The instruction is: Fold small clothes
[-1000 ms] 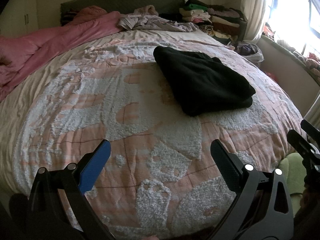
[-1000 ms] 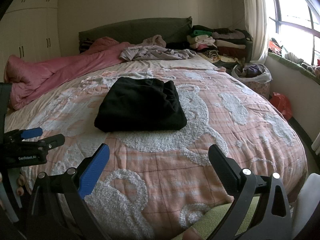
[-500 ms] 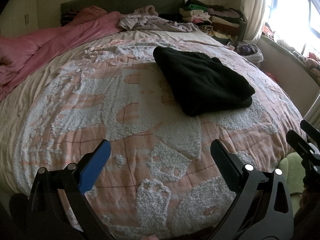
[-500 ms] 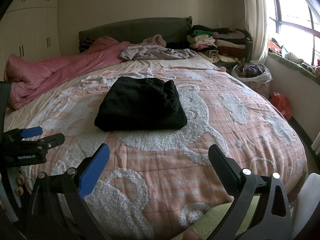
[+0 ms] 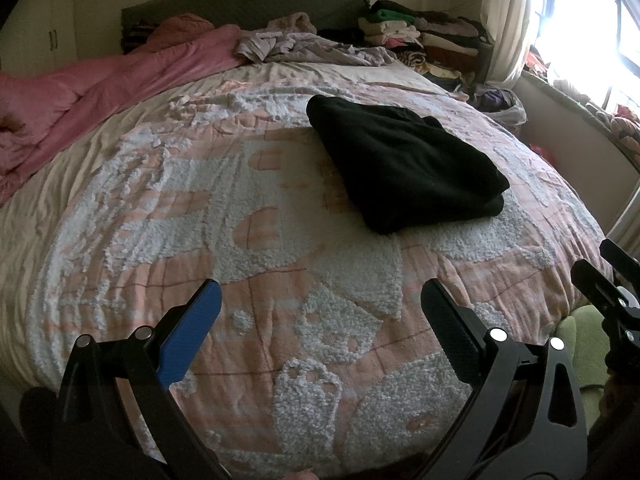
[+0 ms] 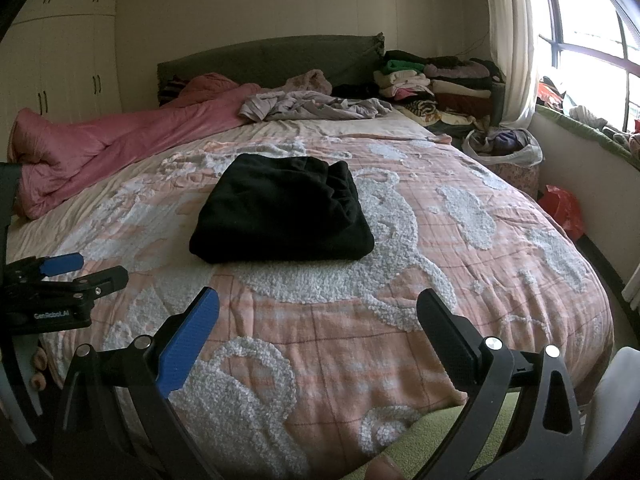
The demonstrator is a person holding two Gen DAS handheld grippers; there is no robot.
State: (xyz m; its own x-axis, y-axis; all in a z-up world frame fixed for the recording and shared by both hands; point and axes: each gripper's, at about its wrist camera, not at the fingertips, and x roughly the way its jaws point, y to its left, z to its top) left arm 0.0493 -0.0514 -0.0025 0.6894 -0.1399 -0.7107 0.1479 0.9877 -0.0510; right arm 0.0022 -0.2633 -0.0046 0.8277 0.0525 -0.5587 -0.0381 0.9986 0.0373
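The left gripper (image 5: pixel 320 316) has its fingers spread wide with nothing between them, poised over the near part of the bed (image 5: pixel 160 216) at the bottom of its own frame. The right gripper (image 6: pixel 318 322) is the same: fingers released, empty, above the foot of the bed at the bottom of its frame. Each also shows in the other's view, the right one at the lower right edge of the left wrist view, the left one at the left edge of the right wrist view, so the two sit side by side and close together.

Outward from the fingers lies a bare stretch of the pink and white tufted bedspread (image 6: pixel 440 280), then the folded black garment (image 6: pixel 282 212). In the right wrist view it sits in the middle of the frame, almost straight ahead of the fingers and slightly left of centre. In the left wrist view the folded black garment (image 5: pixel 404 164) lies up and to the right of the fingers, its longer side running from upper left to lower right.

Judged from this, the right gripper is better lined up with it; neither touches it, both are well apart from it. It already looks compactly folded, so the coming move may be a reach forward to tidy or shift it
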